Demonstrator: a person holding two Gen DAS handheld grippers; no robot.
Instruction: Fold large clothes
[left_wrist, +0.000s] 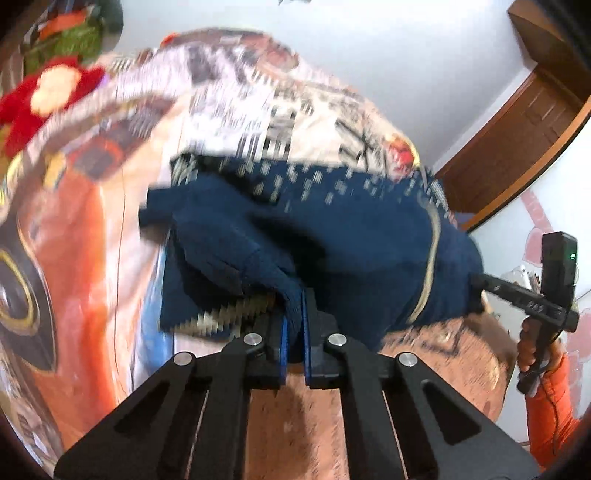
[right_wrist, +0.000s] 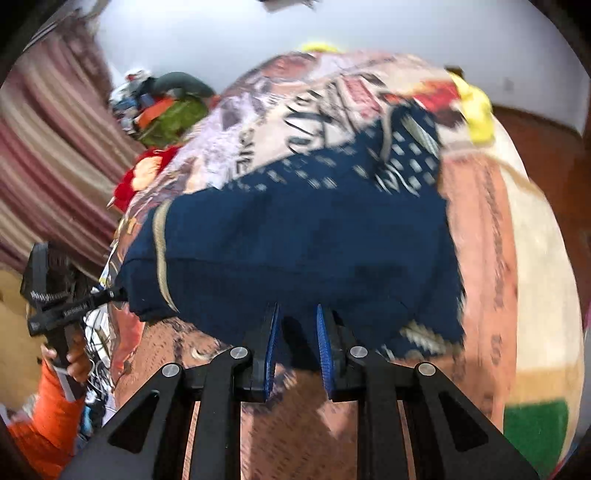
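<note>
A large navy garment (left_wrist: 332, 236) with cream dashes and zigzag trim lies on a patterned bedspread (left_wrist: 92, 229). My left gripper (left_wrist: 293, 301) is shut on a bunched fold at the garment's near edge. In the right wrist view the same garment (right_wrist: 314, 240) spreads ahead, and my right gripper (right_wrist: 297, 315) is shut on its near hem, dark cloth filling the narrow gap between the blue pads. Each view shows the other gripper at the garment's far corner: the right gripper (left_wrist: 476, 278) and the left gripper (right_wrist: 120, 293), both held by hands in orange sleeves.
The bedspread (right_wrist: 480, 258) covers a bed. A red soft toy (left_wrist: 40, 96) and a heap of clothes (right_wrist: 166, 107) lie at its far side. A yellow item (right_wrist: 476, 110) sits at the bed's edge. A wooden door (left_wrist: 517, 140) and striped curtains (right_wrist: 44, 166) flank the room.
</note>
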